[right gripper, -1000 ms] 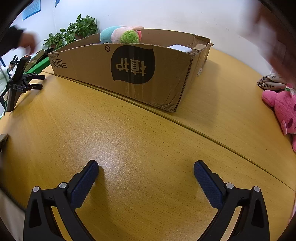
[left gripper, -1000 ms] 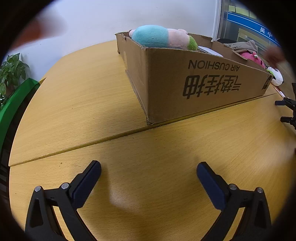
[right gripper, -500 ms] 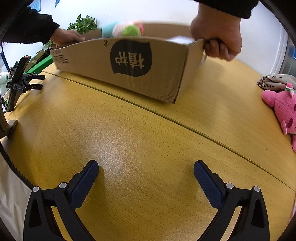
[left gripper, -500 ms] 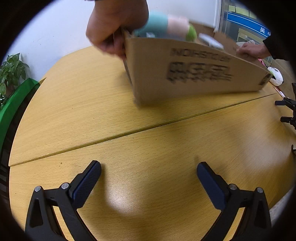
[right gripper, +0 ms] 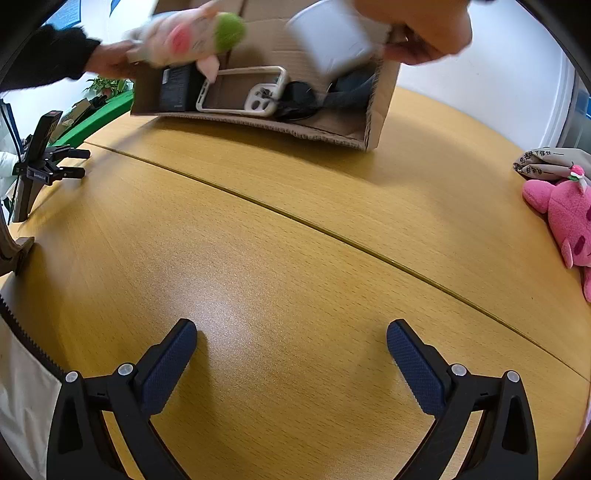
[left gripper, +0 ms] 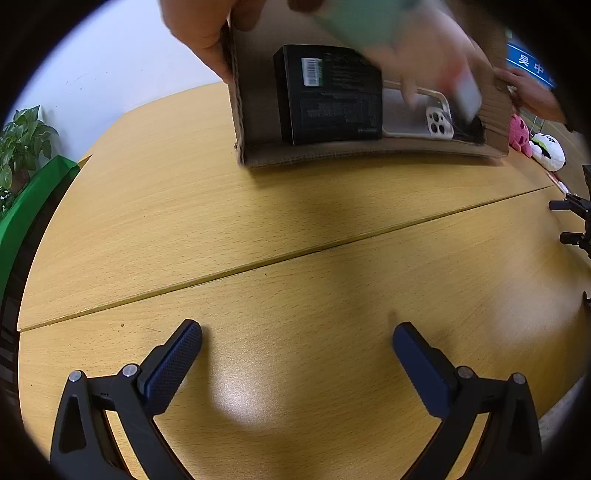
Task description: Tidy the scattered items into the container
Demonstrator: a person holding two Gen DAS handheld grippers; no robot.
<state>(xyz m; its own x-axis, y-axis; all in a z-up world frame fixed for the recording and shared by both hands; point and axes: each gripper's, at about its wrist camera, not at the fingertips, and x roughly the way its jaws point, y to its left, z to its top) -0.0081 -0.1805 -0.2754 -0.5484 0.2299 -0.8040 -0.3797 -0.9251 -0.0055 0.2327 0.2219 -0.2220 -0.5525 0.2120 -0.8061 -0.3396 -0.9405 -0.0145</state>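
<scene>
Left wrist view, tipped cardboard box (left gripper: 369,155) well beyond both claws, spread, empty.

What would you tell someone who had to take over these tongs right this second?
Left tongs and right tongs: both open, empty, low over the wooden table.
Two bare hands hold the cardboard box tipped toward the cameras, so nothing is tidied yet.
In or leaving the box: black box, phone case, a blurred plush toy, white cup.
Left: everything, once the items land.
</scene>
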